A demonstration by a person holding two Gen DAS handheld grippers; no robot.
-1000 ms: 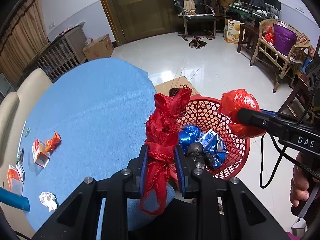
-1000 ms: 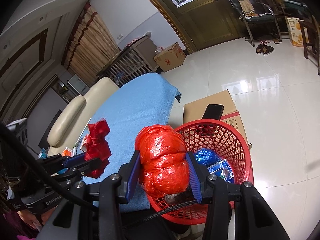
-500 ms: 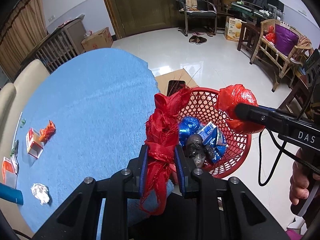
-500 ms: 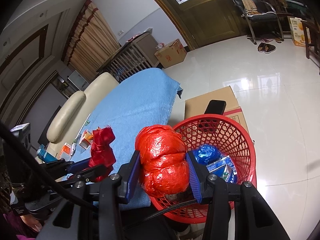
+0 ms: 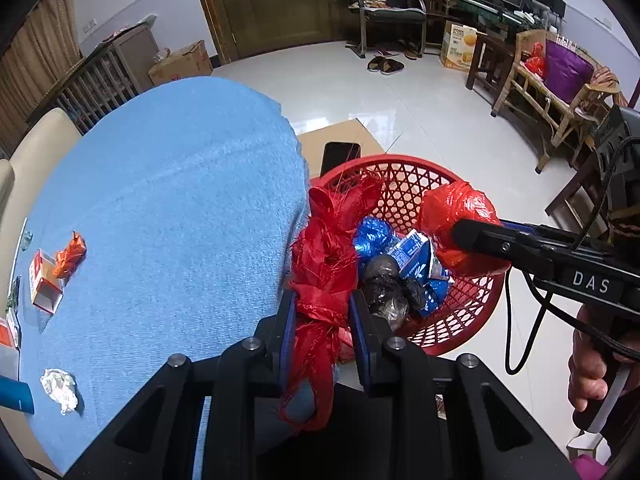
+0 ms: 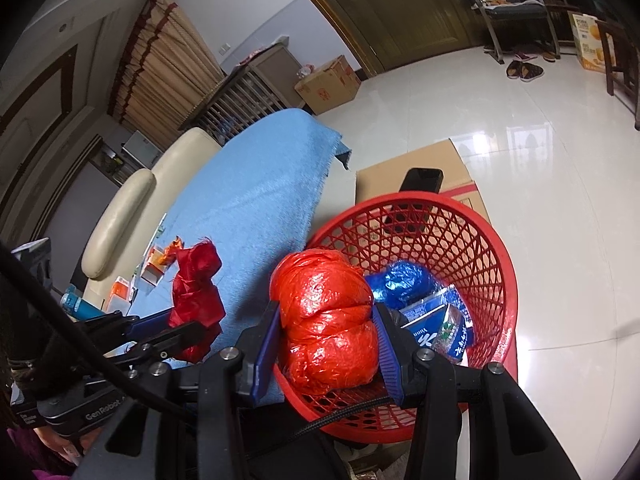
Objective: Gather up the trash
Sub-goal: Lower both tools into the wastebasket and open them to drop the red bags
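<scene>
Left hand-held gripper (image 5: 322, 312): was clamped on a red shredded bundle (image 5: 326, 264), held upright beside the basket's near rim, over the table (image 5: 168, 208) edge.
Basket (image 5: 472, 316): was placed below and to the right, on the floor.
Right hand-held gripper (image 6: 326, 336): was closed on a red bag ball (image 6: 326, 320), tilted downward over the basket, judged nearer to release.
</scene>
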